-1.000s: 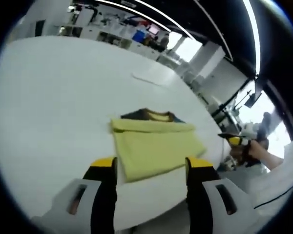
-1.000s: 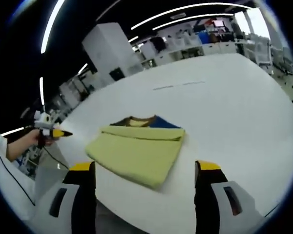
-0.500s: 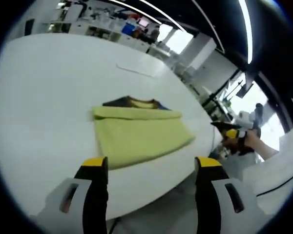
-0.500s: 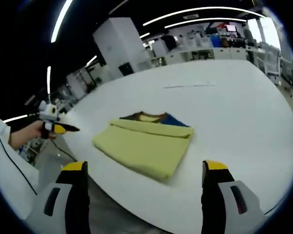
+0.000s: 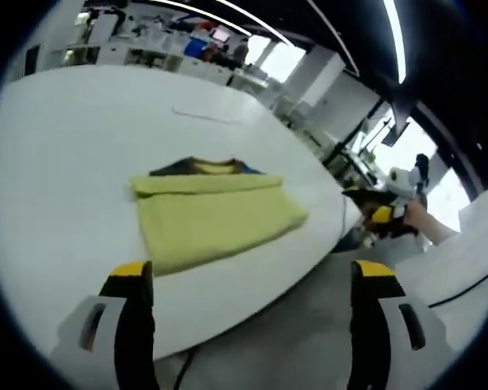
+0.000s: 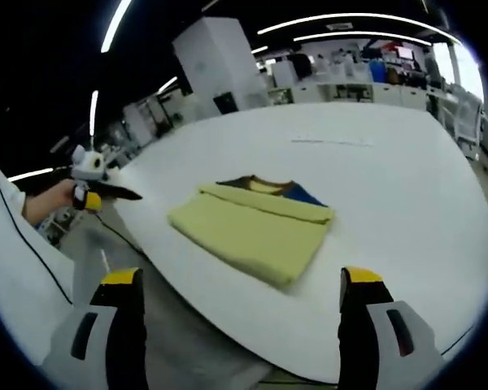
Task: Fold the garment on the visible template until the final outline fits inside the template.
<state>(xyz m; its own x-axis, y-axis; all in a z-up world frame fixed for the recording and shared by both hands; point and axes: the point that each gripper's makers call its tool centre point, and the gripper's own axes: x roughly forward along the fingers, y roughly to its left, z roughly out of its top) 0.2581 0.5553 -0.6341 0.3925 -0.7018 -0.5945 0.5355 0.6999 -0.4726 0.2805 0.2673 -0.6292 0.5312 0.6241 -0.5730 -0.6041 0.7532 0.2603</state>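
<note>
I have drawn both hand-held grippers, jaws spread, back from the folded garment [image 5: 211, 218] on the desk [image 5: 57, 138], folding apparently finished.

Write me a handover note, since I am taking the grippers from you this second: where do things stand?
Left gripper: open, empty, held off the table edge.
Right gripper: open, empty, also off the edge.
Garment: folded into a yellow rectangle on the white table, dark collar showing at its far edge.
Template outline: I cannot make it out.
Done: the folding, by the look of it.
Left: check the fit.
</note>
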